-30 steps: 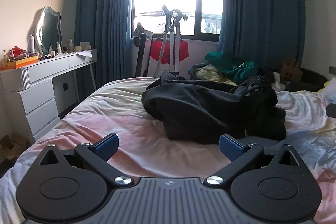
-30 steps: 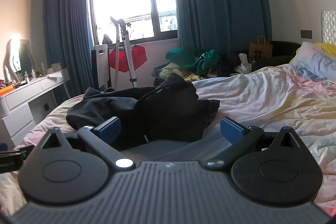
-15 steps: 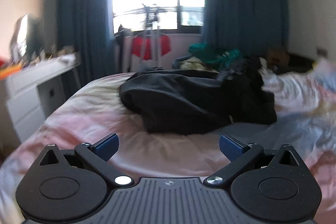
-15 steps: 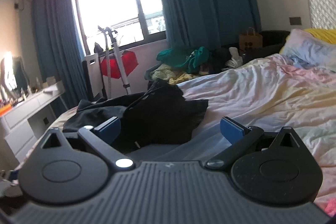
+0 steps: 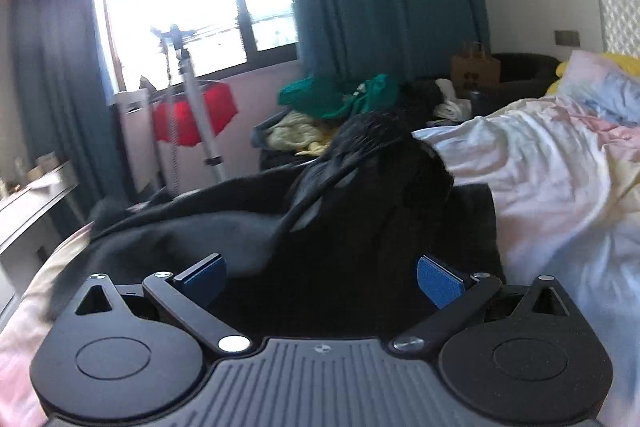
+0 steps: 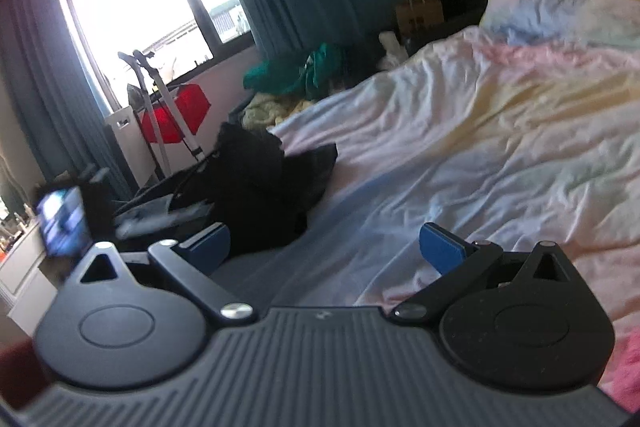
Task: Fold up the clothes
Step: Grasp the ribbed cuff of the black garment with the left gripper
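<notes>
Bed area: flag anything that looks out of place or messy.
The black garment lies bunched in a crumpled heap on the bed, not yet folded. Beyond the bed, green and yellow clothes sit in a loose pile. Both grippers are open and hold nothing.

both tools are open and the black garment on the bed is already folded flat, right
Not quite. Both the left tool and right tool are open, but the black garment on the bed is not folded flat: the left wrist view shows it bunched in a crumpled heap.
</notes>
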Demonstrator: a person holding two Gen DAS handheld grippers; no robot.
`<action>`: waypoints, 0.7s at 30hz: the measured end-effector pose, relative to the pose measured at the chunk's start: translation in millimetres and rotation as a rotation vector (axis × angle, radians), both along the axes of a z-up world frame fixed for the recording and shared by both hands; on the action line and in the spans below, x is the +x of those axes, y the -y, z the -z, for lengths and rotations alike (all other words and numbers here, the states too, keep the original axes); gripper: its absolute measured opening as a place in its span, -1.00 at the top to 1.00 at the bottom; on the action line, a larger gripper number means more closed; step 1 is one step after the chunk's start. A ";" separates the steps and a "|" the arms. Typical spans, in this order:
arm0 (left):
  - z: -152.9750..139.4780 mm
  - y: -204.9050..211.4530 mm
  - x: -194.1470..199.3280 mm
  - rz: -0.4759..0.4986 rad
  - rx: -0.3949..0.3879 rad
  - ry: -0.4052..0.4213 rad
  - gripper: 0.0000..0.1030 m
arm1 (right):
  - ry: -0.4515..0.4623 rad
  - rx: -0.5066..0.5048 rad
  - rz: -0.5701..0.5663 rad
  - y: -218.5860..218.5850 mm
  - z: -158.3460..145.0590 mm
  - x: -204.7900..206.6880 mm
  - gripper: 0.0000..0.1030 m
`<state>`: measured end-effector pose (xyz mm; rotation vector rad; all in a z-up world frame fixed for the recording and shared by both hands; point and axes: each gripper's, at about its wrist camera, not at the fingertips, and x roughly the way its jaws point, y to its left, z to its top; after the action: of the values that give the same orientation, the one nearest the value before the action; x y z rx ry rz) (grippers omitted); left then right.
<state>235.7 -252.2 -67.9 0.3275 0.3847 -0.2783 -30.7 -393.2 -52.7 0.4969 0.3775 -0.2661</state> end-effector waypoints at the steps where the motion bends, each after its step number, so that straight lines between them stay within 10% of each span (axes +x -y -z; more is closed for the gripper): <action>1: 0.2 13.3 15.9 -0.001 0.016 0.000 -0.98 | -0.008 0.004 0.002 1.6 3.8 3.3 -1.00; 11: 32.3 106.6 118.5 0.039 0.257 0.009 -0.95 | -0.127 0.072 0.058 27.5 50.0 36.0 -1.00; 19: 27.0 101.5 99.8 0.060 0.188 -0.048 0.64 | -0.108 0.041 0.105 44.0 48.9 35.3 -1.00; 21: 8.2 86.3 78.7 0.066 0.172 -0.024 0.74 | -0.098 0.019 0.092 39.6 45.7 34.5 -1.00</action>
<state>314.5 -338.5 -76.1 0.5064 0.4231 -0.3153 3.8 -432.8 -98.4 0.5220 0.4541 -0.3767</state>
